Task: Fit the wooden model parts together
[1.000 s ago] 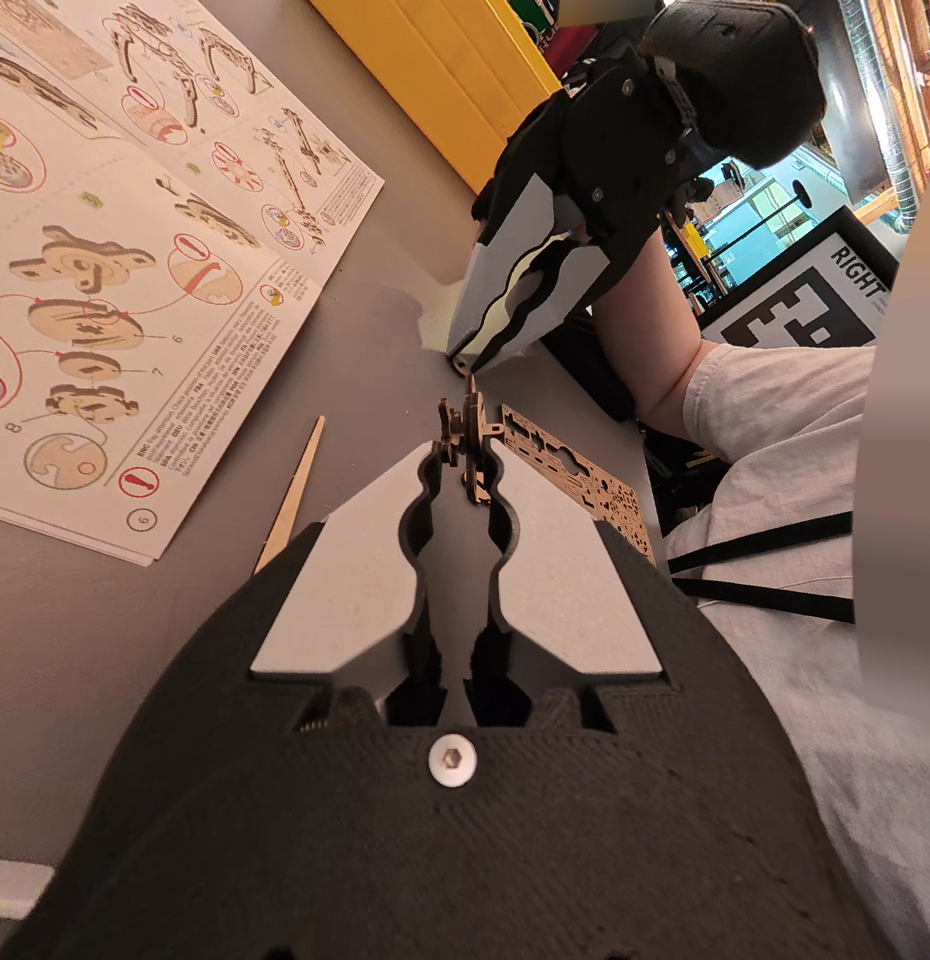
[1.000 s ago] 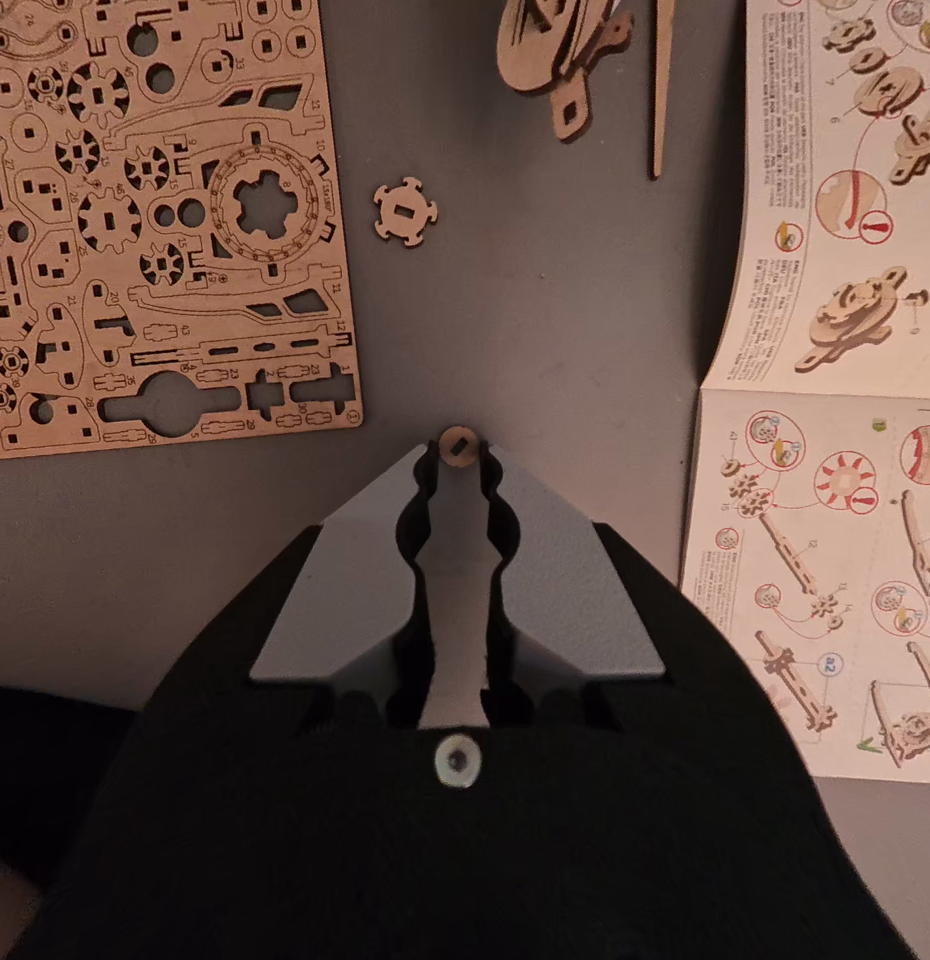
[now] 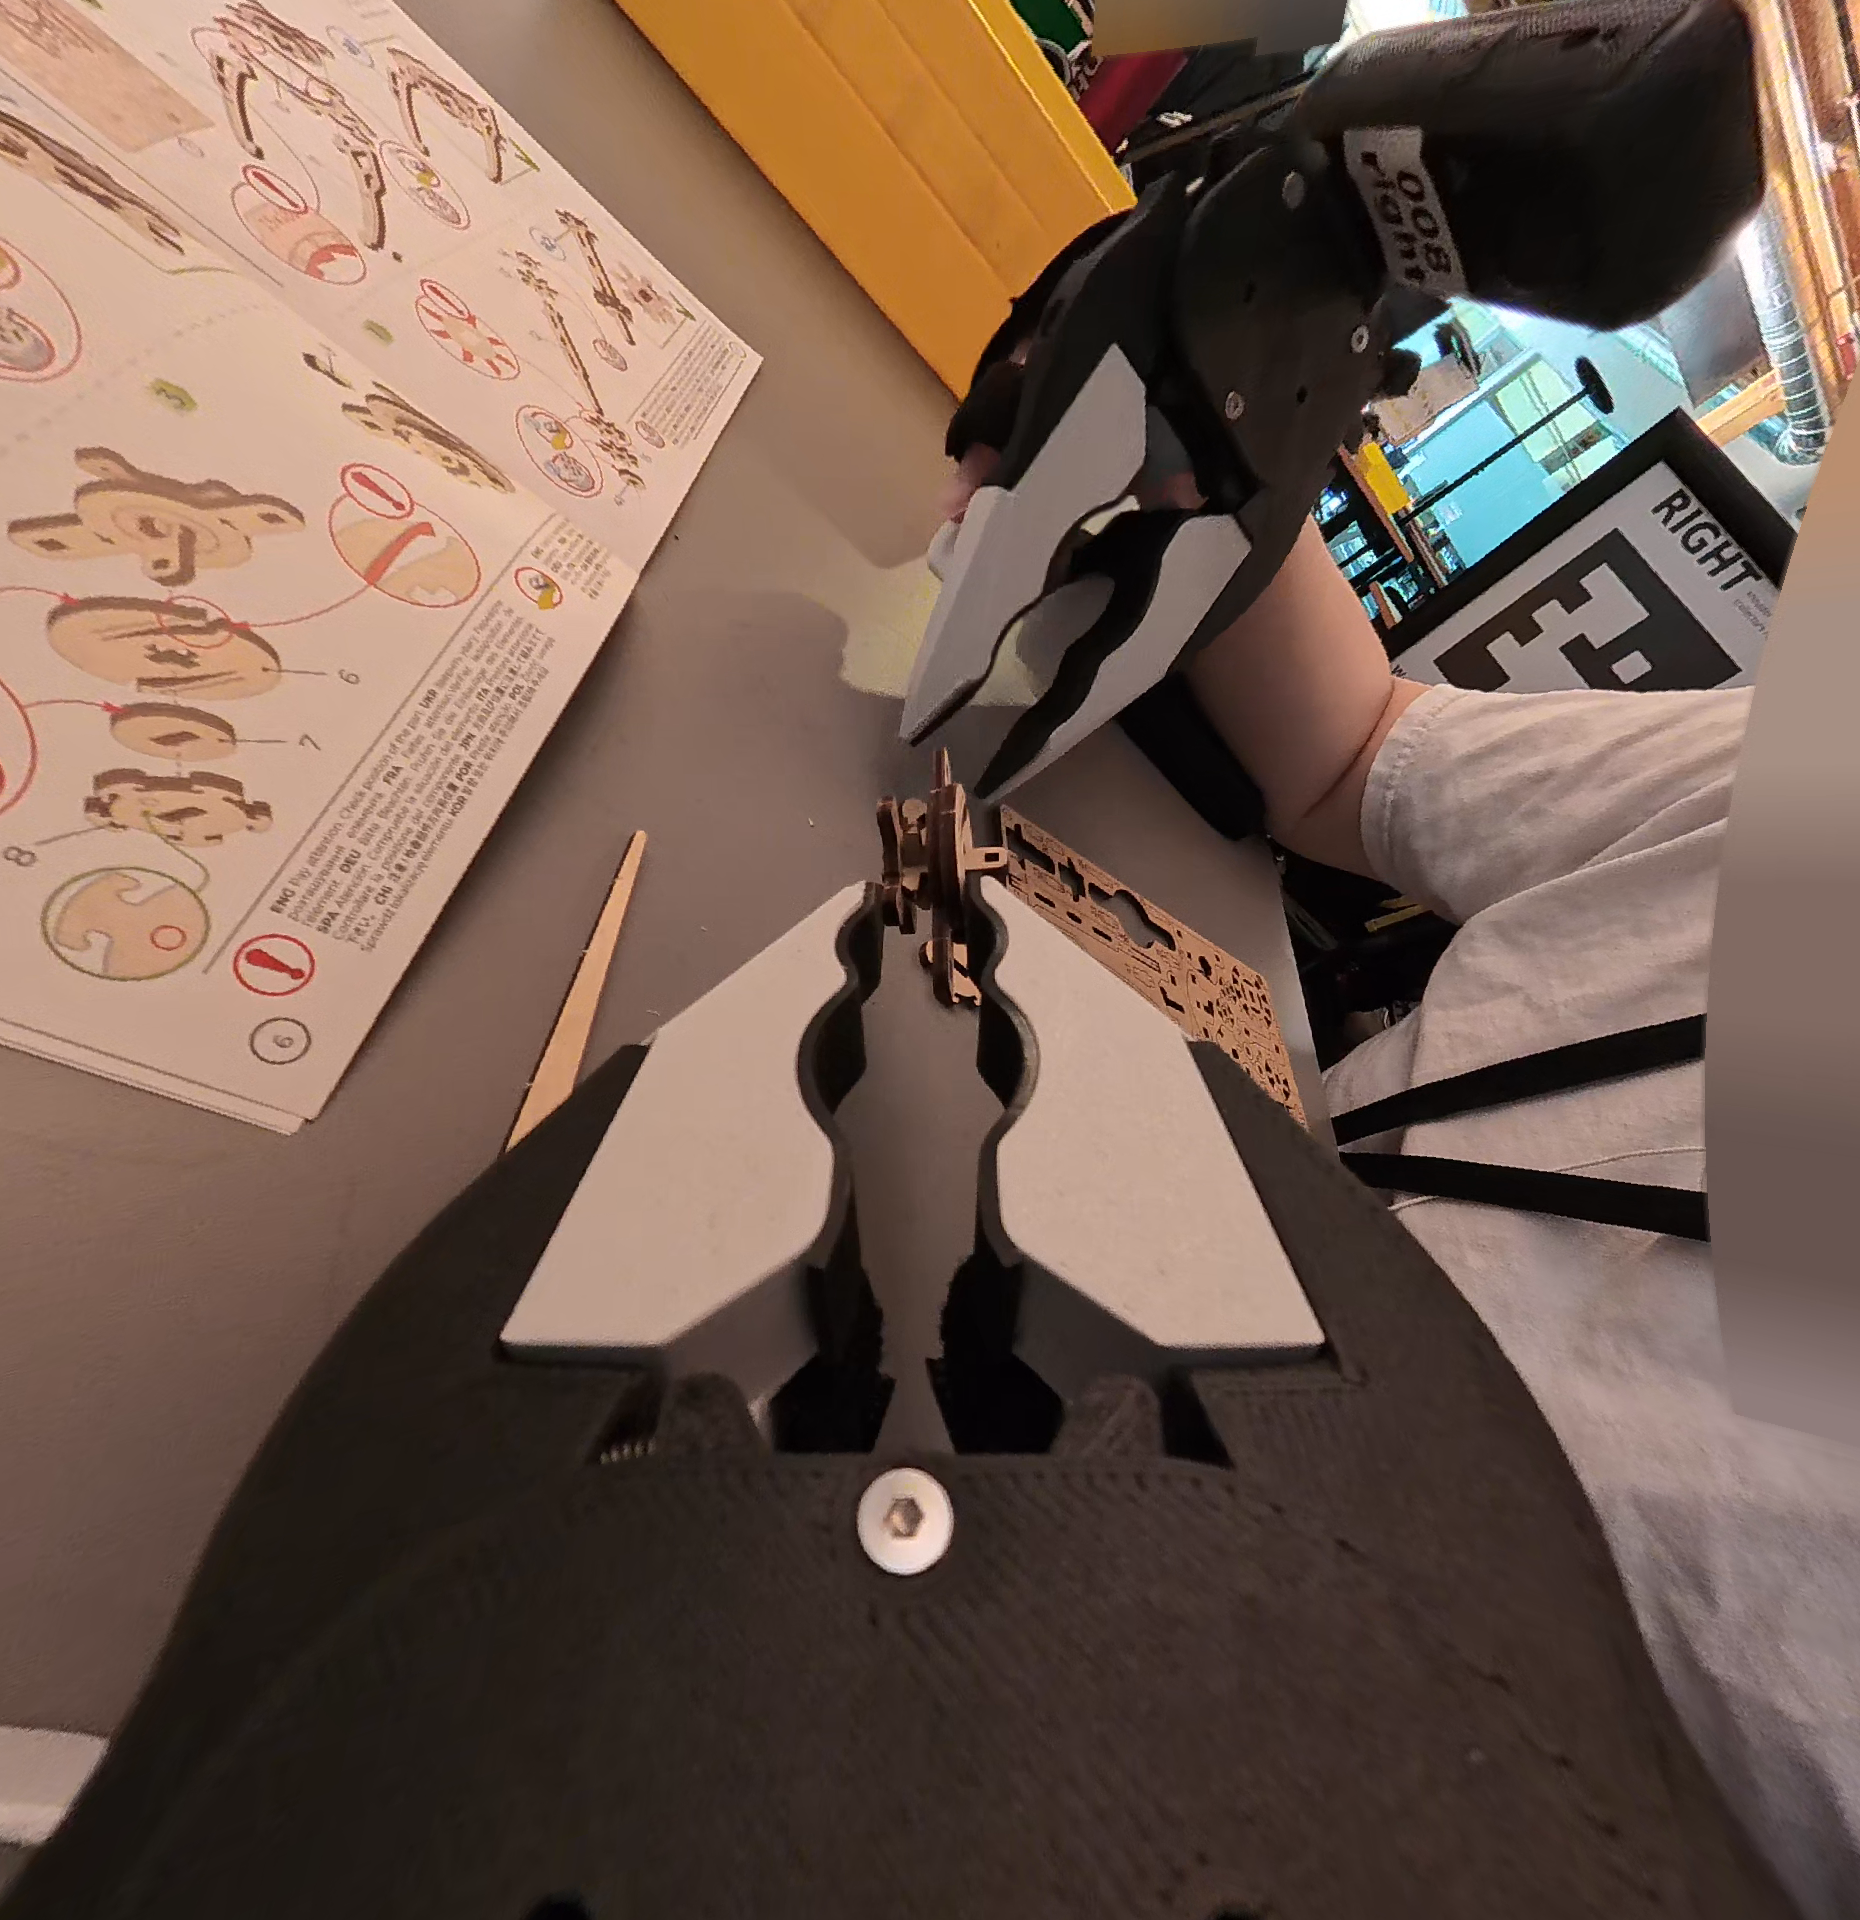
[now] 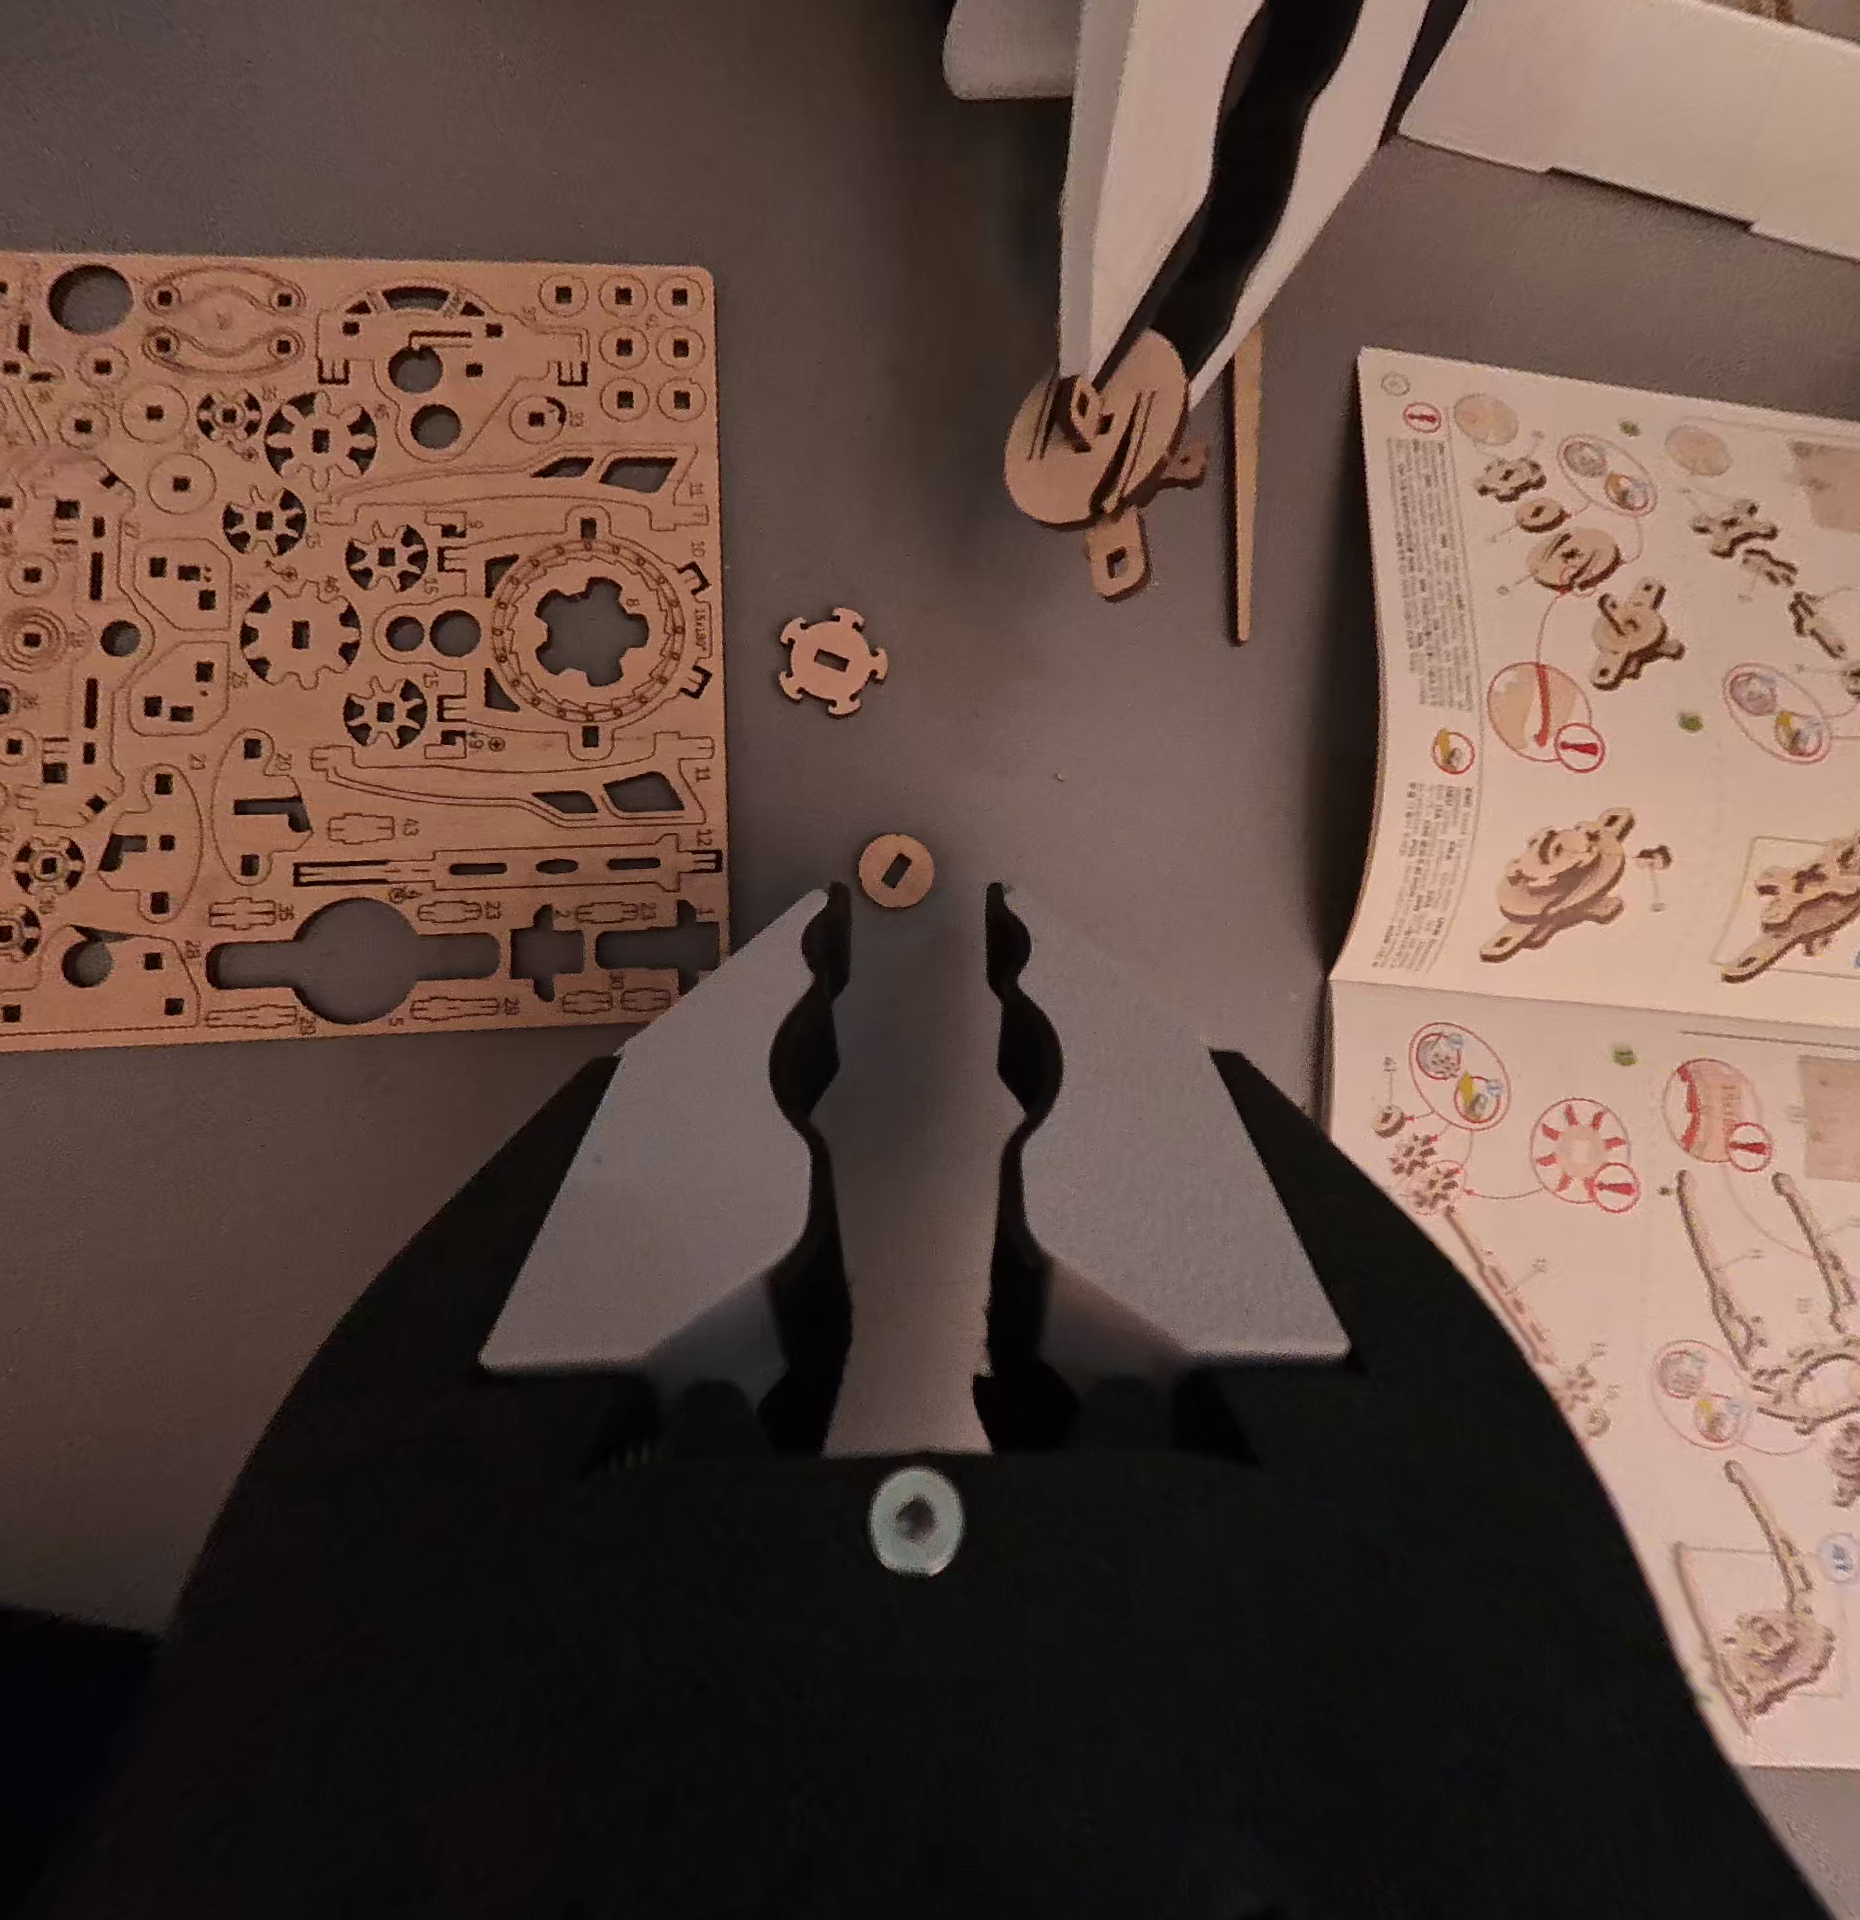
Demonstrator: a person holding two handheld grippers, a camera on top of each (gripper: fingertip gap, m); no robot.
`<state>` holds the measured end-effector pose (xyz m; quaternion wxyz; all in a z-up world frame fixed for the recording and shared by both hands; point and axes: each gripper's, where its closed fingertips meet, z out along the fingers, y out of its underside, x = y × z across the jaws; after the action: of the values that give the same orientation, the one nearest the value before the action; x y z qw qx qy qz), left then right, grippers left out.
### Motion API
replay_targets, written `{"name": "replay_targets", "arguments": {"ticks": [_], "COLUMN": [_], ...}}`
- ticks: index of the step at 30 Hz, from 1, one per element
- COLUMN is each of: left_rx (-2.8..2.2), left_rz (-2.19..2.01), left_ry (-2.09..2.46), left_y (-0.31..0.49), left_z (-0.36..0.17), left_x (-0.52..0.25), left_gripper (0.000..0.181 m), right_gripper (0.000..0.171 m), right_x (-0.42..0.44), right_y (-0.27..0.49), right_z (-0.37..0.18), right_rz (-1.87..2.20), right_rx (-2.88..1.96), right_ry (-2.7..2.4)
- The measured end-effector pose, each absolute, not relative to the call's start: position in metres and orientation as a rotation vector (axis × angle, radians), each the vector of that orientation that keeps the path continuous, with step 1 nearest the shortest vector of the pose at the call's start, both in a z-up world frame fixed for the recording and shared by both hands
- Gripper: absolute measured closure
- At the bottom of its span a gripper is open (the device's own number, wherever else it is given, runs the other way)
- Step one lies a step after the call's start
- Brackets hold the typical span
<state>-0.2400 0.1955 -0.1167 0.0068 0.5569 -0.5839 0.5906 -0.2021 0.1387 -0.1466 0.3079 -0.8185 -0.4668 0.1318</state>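
Observation:
My left gripper (image 3: 931,899) is shut on a small wooden sub-assembly (image 3: 936,883) of stacked discs and tabs, held upright above the grey table. In the right wrist view the left gripper (image 4: 1139,379) comes down from the top with the sub-assembly (image 4: 1097,457). My right gripper (image 4: 915,899) is open and empty. A small round disc (image 4: 895,868) with a rectangular slot lies on the table just beyond its fingertips. A notched gear piece (image 4: 832,662) lies farther out. In the left wrist view the right gripper (image 3: 947,767) hovers open just above the sub-assembly.
A laser-cut wooden parts sheet (image 4: 334,644) lies at the left and shows edge-on in the left wrist view (image 3: 1144,935). An instruction sheet (image 4: 1591,935) lies at the right. A thin wooden stick (image 4: 1243,488) lies beside it. A yellow box (image 3: 884,156) stands at the back, a person's arm (image 3: 1310,727) at the right. Tip to tip, the grippers are about 8 cm apart. My right tips are roughly 5 cm from the notched gear piece (image 4: 832,662).
My right gripper has opened, let go of the small round disc and lifted away from the table. The disc now lies on the table. My left gripper still holds the sub-assembly.

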Motion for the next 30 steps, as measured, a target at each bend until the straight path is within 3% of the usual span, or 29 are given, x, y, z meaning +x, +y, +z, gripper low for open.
{"name": "replay_targets", "arguments": {"ticks": [1, 7, 30], "left_rx": [1.742, 1.728, 1.735], "left_rz": [1.848, 1.839, 1.825], "left_ry": [-1.826, -1.835, -1.858], "left_y": [0.196, 0.193, 0.194], "left_z": [-0.117, -0.118, -0.120], "left_x": [-0.240, -0.241, -0.241], "left_gripper": [0.168, 0.168, 0.168], "right_gripper": [0.145, 0.139, 0.149], "right_x": [-0.203, -0.207, -0.210], "right_y": [0.138, 0.140, 0.141], "right_z": [-0.148, -0.154, -0.160], "right_rz": [0.363, 0.373, 0.284], "right_rx": [-2.177, -2.259, -2.453], "right_ry": [-1.226, -1.177, -1.089]}}
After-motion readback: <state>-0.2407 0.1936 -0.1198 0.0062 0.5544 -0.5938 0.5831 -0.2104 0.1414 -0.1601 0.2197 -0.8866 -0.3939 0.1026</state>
